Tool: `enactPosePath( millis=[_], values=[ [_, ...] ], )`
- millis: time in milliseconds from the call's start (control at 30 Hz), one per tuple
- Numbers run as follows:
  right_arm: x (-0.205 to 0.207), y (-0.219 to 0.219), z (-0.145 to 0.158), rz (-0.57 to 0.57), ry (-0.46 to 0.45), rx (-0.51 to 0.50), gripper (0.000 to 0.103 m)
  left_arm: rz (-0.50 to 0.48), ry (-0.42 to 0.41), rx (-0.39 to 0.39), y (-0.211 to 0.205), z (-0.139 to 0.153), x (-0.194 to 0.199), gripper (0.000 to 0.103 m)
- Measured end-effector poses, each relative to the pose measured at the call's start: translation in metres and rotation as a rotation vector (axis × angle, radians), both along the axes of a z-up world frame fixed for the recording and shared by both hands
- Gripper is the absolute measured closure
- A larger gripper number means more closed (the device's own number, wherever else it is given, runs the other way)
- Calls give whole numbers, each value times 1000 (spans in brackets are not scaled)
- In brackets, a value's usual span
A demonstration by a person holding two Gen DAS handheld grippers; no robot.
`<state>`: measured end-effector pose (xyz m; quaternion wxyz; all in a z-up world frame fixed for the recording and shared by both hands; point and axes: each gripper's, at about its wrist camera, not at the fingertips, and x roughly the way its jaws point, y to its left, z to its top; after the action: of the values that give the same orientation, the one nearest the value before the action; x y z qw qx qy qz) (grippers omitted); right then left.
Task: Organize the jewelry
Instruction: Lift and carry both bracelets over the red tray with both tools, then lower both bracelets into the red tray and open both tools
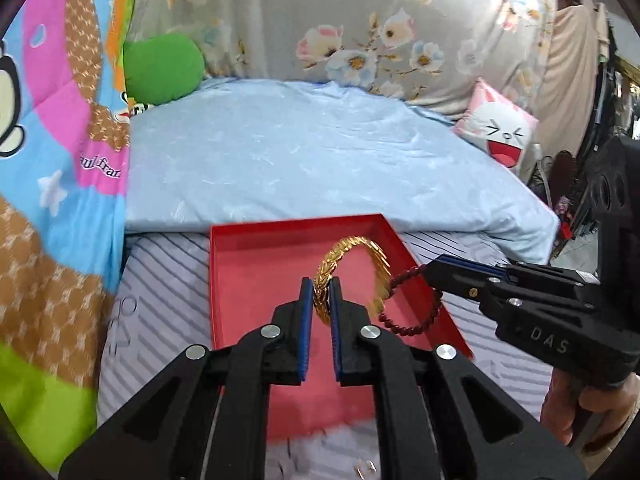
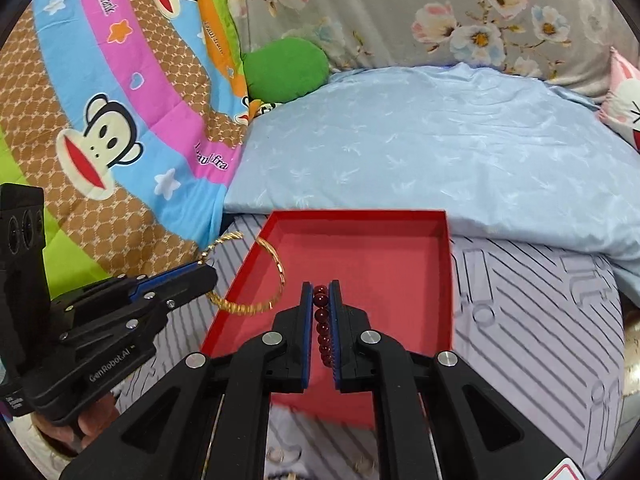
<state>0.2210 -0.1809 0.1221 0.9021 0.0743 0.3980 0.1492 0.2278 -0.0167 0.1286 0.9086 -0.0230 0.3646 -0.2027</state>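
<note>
A shallow red box (image 1: 256,264) (image 2: 384,248) lies open on a striped sheet. My left gripper (image 1: 321,284) is shut on a gold bangle (image 1: 352,246), which hangs over the box; from the right wrist view the same left gripper (image 2: 208,270) holds the gold bangle (image 2: 276,264) at the box's left rim. My right gripper (image 2: 321,288) is shut on a dark red bead bracelet (image 2: 322,322) above the box floor. In the left wrist view that right gripper (image 1: 430,270) dangles the bead bracelet (image 1: 408,308) over the box's right side, next to the bangle.
A light blue pillow (image 1: 320,152) lies just behind the box. A cartoon-print quilt (image 1: 48,200) fills the left side, with a green cushion (image 1: 160,68) and floral fabric (image 1: 360,20) at the back. A pink face cushion (image 1: 500,132) sits at right. Small ring-like pieces (image 2: 284,456) lie on the sheet near the front.
</note>
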Motion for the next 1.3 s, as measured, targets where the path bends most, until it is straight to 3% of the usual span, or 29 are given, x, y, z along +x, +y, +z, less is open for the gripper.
enactPosePath(
  millis=[267,500,600,700,900,1033,1300],
  values=[
    [79,-1,-47,-2,106,-43,96,8,100,49,-13,-43,76,96],
    [108,-12,-70,-60,145,-177,95,52,171,122,-17,-70,110,96],
    [113,-18,-72,-74,147,-178,95,75,164,155,-17,-72,114,95],
    [109,-20,-68,-95,111,-213,90,108,144,183,-17,-71,117,93],
    [92,-29,-39,-120,29,-175,78,156,111,178,-9,-57,115,75],
    [64,-29,-15,-115,-36,-162,72,158,65,165,-2,-38,95,61],
    [-14,-19,15,-99,-115,-165,67,170,10,140,16,-11,26,55]
  ],
)
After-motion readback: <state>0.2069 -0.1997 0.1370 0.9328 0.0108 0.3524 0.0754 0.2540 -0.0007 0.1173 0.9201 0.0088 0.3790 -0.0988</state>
